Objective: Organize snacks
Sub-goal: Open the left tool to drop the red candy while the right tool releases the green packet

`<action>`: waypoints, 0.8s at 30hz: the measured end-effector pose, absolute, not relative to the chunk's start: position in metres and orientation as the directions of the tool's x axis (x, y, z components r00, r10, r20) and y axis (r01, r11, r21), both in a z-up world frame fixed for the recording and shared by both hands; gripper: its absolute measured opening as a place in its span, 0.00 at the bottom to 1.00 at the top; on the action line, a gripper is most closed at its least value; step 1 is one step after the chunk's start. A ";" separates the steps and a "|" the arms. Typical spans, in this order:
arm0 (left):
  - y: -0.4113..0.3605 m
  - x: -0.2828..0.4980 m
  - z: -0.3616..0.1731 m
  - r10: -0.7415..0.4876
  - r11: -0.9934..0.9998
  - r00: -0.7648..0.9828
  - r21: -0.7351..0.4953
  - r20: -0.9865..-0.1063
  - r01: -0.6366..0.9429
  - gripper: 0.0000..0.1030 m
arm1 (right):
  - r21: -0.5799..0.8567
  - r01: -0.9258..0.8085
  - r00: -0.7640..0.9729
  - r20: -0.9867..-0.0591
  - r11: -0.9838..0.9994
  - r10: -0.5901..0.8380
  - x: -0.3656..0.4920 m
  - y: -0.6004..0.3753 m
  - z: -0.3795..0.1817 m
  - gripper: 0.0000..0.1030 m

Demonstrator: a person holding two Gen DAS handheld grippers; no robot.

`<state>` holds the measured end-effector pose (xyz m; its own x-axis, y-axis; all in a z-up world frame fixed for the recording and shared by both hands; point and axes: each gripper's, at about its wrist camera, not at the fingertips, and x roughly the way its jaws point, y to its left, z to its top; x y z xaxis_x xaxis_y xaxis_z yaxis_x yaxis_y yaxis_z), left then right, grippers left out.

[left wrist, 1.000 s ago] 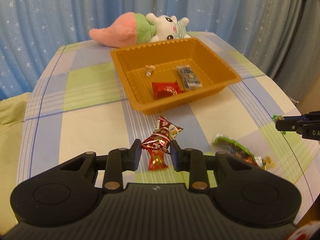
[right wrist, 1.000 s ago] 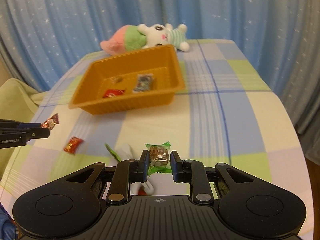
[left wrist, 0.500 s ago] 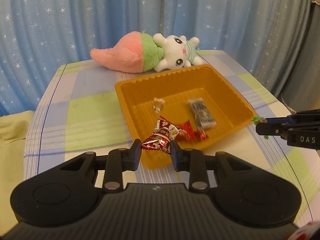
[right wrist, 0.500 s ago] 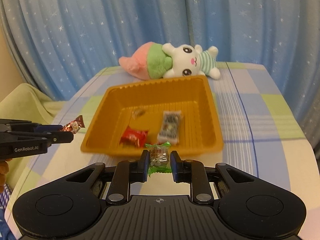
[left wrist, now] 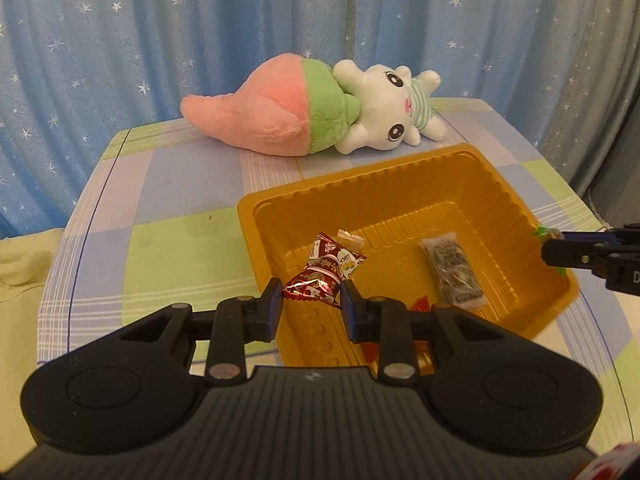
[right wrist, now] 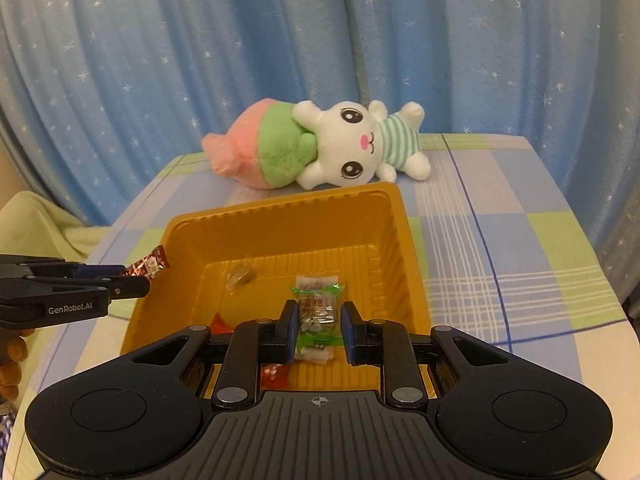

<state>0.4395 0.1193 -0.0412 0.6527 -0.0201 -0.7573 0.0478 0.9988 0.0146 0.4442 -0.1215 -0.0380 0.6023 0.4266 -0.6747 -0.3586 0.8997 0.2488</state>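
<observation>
- Orange plastic forms the tray [left wrist: 400, 184], set on a checked tablecloth [left wrist: 180, 184] before a plush toy [left wrist: 312, 116].
- A red snack packet [left wrist: 324, 276] is clamped by the left gripper [left wrist: 310, 300] above the tray's near left part.
- A green-wrapped candy [right wrist: 318, 316] is pinched by the right gripper [right wrist: 318, 330] over the tray's near edge.
- A grey packet [left wrist: 452, 272], a clear-wrapped candy [left wrist: 350, 238] and a red packet [right wrist: 276, 374] are seen lying inside the tray.

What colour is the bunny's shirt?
The bunny's shirt has green and white stripes, clearest in the right wrist view.
</observation>
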 end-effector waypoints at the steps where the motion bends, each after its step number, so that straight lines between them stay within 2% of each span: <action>1: 0.119 0.444 -0.043 -0.018 0.999 0.649 0.016 -0.760 0.047 0.27 | 0.250 -0.355 0.602 -0.676 0.901 0.424 0.447 -0.122 -0.039 0.22; 17: 0.116 0.477 -0.071 -0.053 0.998 0.606 -0.015 -0.793 0.067 0.28 | 0.250 -0.301 0.602 -0.699 0.920 0.387 0.461 -0.125 -0.047 0.22; 24: 0.119 0.472 -0.072 -0.080 0.997 0.588 -0.053 -0.805 0.063 0.32 | 0.248 -0.293 0.607 -0.698 0.923 0.380 0.460 -0.127 -0.045 0.22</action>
